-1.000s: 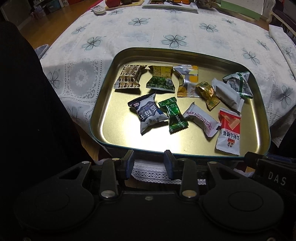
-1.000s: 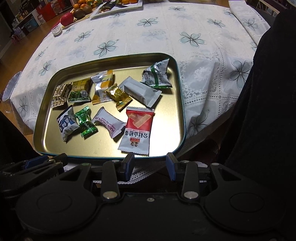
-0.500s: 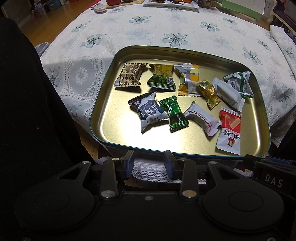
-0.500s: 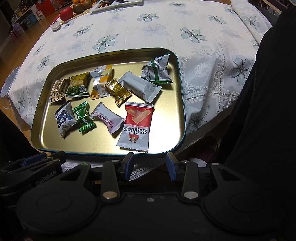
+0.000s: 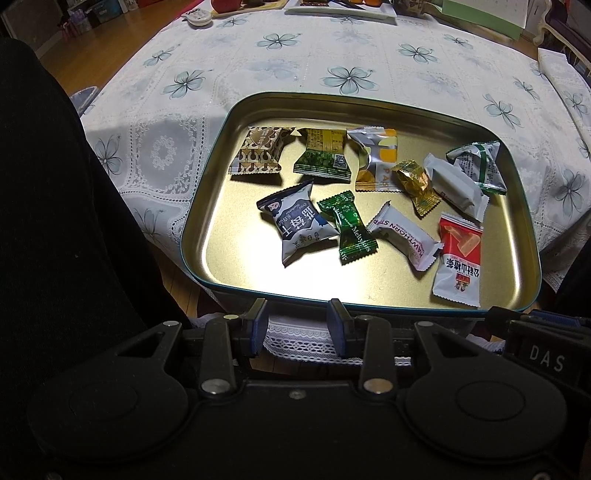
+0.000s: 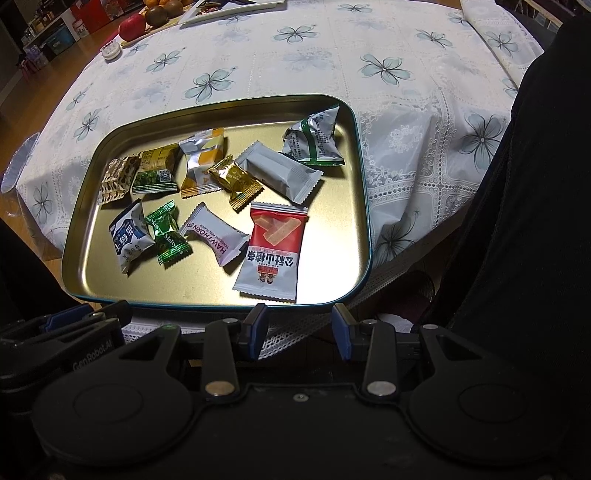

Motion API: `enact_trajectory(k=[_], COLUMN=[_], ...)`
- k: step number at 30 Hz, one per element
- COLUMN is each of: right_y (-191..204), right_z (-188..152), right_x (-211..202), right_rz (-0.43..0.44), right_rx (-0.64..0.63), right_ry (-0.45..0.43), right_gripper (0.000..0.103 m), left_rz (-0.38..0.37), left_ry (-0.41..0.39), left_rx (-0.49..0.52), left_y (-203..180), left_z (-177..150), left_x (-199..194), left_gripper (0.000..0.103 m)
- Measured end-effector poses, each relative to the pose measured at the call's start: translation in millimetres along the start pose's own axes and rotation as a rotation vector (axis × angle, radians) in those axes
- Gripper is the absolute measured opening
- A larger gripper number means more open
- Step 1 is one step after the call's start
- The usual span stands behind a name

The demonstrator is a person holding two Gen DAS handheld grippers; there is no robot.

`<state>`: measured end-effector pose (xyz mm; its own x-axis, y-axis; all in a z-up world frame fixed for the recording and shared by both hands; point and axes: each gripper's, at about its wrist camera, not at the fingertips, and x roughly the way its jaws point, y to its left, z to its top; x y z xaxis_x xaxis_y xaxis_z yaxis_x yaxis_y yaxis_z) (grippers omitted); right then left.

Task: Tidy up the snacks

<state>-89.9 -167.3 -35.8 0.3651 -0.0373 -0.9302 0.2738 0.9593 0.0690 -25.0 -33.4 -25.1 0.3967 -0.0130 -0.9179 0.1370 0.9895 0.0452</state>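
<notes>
A gold tin tray [image 5: 236, 269] [image 6: 332, 273] sits at the near edge of the table and holds several wrapped snacks. Among them are a red-and-white packet [image 5: 459, 260] [image 6: 272, 249], a white Hawthorn packet [image 5: 402, 234] [image 6: 216, 232], a green candy [image 5: 349, 227] [image 6: 168, 232] and a dark blue-and-white packet [image 5: 297, 225] [image 6: 128, 234]. My left gripper [image 5: 297, 326] is open and empty just before the tray's near rim. My right gripper [image 6: 298, 328] is open and empty at the tray's near right corner.
The table has a white cloth with blue flowers [image 5: 349, 79] [image 6: 384, 68]. At its far side are a red apple [image 6: 132, 27], a white tray [image 5: 340, 9] and a small round tin [image 6: 110, 51]. Dark clothing flanks the views [image 5: 55, 221] [image 6: 535, 221].
Both grippers have drifted slightly; the tray sits a little lower and nearer in the views. The snacks have not moved and both grippers stay open.
</notes>
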Motion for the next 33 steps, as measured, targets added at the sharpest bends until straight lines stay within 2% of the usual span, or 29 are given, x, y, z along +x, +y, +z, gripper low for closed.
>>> enact_trajectory(k=[33], right_y=[0.6], right_z=[-1.8], right_x=[-1.2], right_rz=[0.005], right_rx=[-0.007], right_ry=[-0.007], right_gripper=[0.04], left_rz=[0.006], left_ry=[-0.014], left_rx=[0.01], left_y=[0.7], left_z=[-0.5], left_x=[-3.1], left_gripper=[0.045])
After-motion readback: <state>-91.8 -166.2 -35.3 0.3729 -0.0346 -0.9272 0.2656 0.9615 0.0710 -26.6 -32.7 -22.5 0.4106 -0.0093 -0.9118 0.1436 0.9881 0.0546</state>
